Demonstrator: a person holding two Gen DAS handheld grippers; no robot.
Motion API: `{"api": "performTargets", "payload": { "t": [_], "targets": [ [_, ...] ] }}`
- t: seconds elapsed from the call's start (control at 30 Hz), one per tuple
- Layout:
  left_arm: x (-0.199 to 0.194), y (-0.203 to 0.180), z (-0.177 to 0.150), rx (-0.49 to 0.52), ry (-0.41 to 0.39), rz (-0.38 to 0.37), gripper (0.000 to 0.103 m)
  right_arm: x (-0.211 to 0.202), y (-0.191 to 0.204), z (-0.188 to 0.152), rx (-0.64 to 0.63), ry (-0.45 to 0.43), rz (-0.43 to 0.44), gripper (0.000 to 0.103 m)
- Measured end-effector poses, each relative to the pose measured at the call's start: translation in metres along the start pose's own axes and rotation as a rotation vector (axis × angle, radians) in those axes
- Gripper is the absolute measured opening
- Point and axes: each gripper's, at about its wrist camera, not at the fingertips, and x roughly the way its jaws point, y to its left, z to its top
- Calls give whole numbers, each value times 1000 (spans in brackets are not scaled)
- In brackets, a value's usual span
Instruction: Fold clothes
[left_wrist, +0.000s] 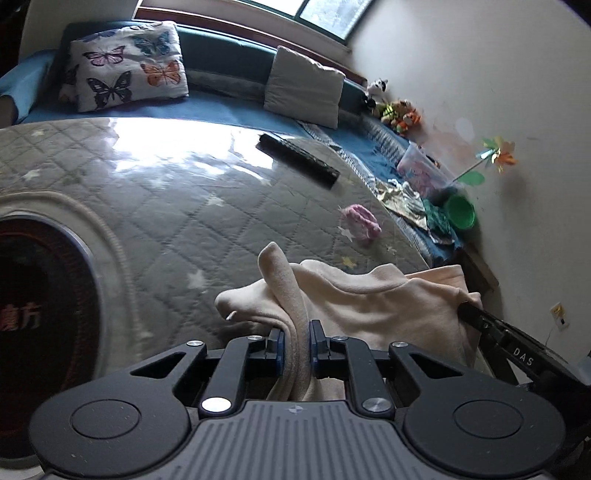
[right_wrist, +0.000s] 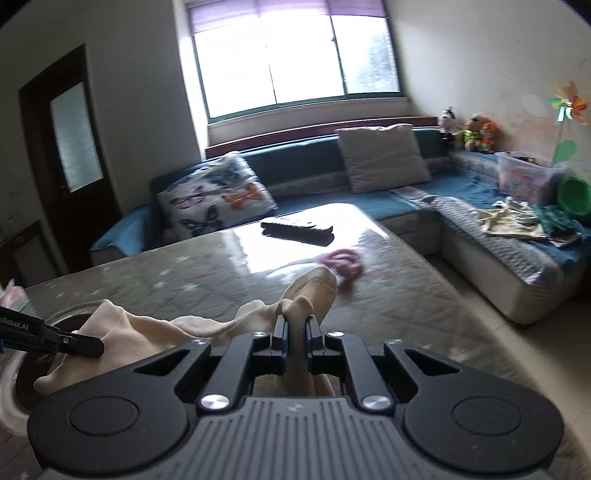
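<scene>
Cream garment slung between two closed grippers above the tabletop

Cream garment (left_wrist: 369, 295) hangs bunched over the near edge of the quilted, glossy tabletop (left_wrist: 166, 192), pinched at two places. The left gripper (left_wrist: 295, 338) is clamped on a thick rolled fold; the right gripper (right_wrist: 295, 332) is clamped on another fold of the same cloth. Judging by both views, the fabric's long axis runs side to side between them, slack and sagging in the middle, so the coming move likely turns on drawing the two apart to stretch it flat ahead over the tabletop.

The left wrist view shows a collar-like seam and the right gripper (left_wrist: 476, 314) biting the far edge. The right wrist view instead shows the left gripper (right_wrist: 88, 345) at the opposite end, plus a pink cloth (right_wrist: 343, 260) and a dark remote (right_wrist: 295, 230) lying ahead in the spreading area.
</scene>
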Motion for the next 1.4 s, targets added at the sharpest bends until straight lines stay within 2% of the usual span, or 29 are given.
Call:
{"api": "performTargets", "payload": {
  "t": [0.2, 0.23, 0.3, 0.33, 0.4, 0.43, 0.57, 0.63, 0.67, 0.8, 0.87, 1.13, 1.4],
  "targets": [
    [24, -4, -6, 45, 37, 66, 17, 18, -20, -10, 24, 42, -53, 9],
    [24, -2, -7, 49, 38, 77, 19, 20, -22, -14, 26, 50, -65, 13],
    [24, 0, -10, 61, 41, 105, 29, 23, -24, -19, 15, 56, -95, 15],
    [22, 0, -12, 70, 36, 126, 40, 23, -24, -20, 11, 52, -101, 15],
    [17, -1, -16, 102, 17, 145, 42, 20, -23, -21, 2, 44, -100, 15],
    [15, -2, -18, 117, 15, 152, 43, 19, -23, -22, 0, 44, -95, 19],
    [7, -9, -32, 168, 4, 172, 59, 10, -13, -27, -18, 51, -69, 33],
    [3, -13, -41, 195, 0, 179, 65, 2, -5, -33, -20, 60, -43, 43],
    [1, -16, -45, 203, -1, 184, 69, -1, -1, -37, -25, 61, -38, 44],
    [-5, -23, -60, 243, -1, 196, 74, -12, 19, -51, -66, 81, -25, 55],
    [-8, -25, -66, 254, -1, 192, 78, -15, 29, -57, -86, 96, -34, 56],
    [-16, -25, -87, 273, 2, 203, 96, -25, 48, -77, -78, 126, -61, 83],
    [-20, -20, -103, 298, 20, 230, 103, -30, 59, -94, -64, 152, -87, 93]
  ]
}}
